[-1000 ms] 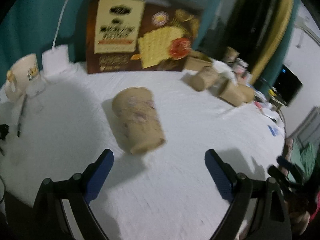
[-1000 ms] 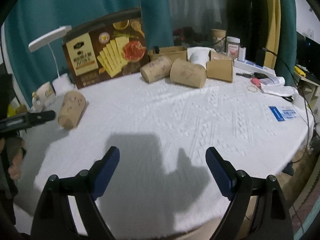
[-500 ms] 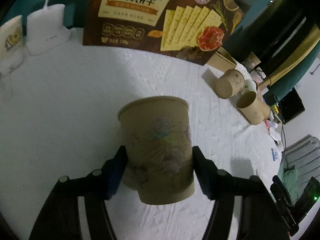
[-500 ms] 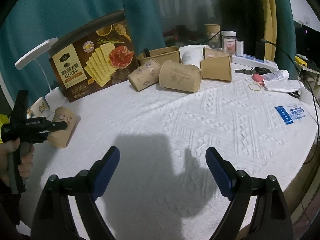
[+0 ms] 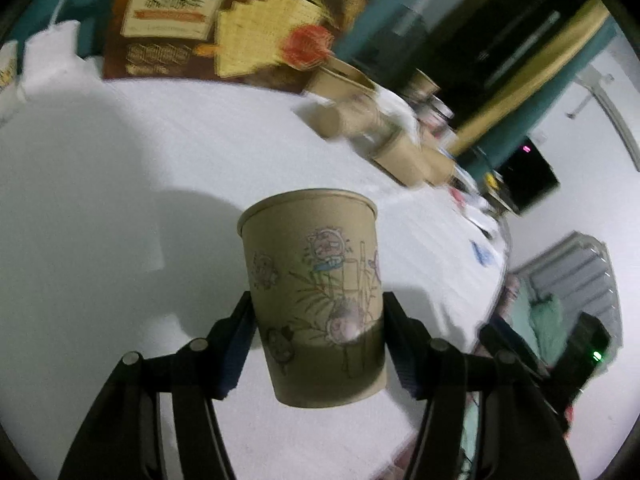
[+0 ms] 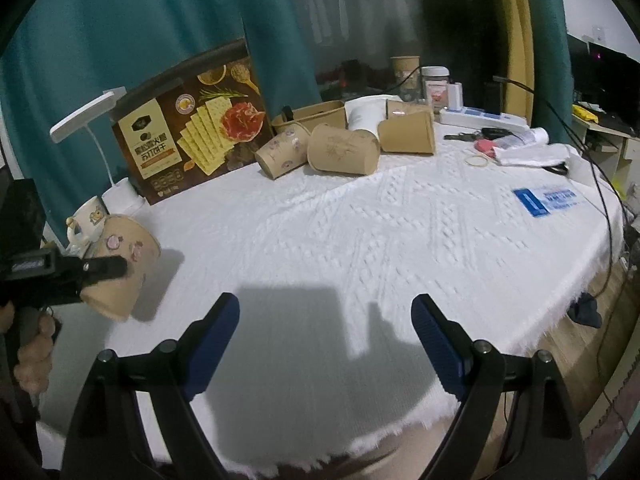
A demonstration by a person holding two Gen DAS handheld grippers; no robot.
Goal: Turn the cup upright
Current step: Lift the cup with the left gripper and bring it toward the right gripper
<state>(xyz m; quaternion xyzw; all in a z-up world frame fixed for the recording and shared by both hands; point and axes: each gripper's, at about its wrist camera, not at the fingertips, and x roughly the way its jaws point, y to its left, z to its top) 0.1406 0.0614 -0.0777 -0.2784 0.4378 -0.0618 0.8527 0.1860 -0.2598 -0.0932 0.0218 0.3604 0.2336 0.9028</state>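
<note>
A brown paper cup with cartoon drawings (image 5: 316, 300) is held between my left gripper's blue pads (image 5: 316, 332), mouth up, tilted a little, lifted above the white tablecloth (image 5: 120, 200). In the right wrist view the same cup (image 6: 124, 268) hangs at the far left in the left gripper (image 6: 102, 270), tilted, its base just above the cloth. My right gripper (image 6: 326, 328) is open and empty over the table's near edge.
Several brown paper cups lie on their sides at the back (image 6: 340, 152), beside a white cup (image 6: 366, 116). A cracker box (image 6: 192, 136), a white desk lamp (image 6: 88, 114) and a mug (image 6: 90, 216) stand at the back left. Power strip, keys and a blue card (image 6: 548, 200) lie on the right.
My left gripper closed on the lying cup, lifted it off the cloth and turned it mouth-up. The right gripper stayed open and barely moved.
</note>
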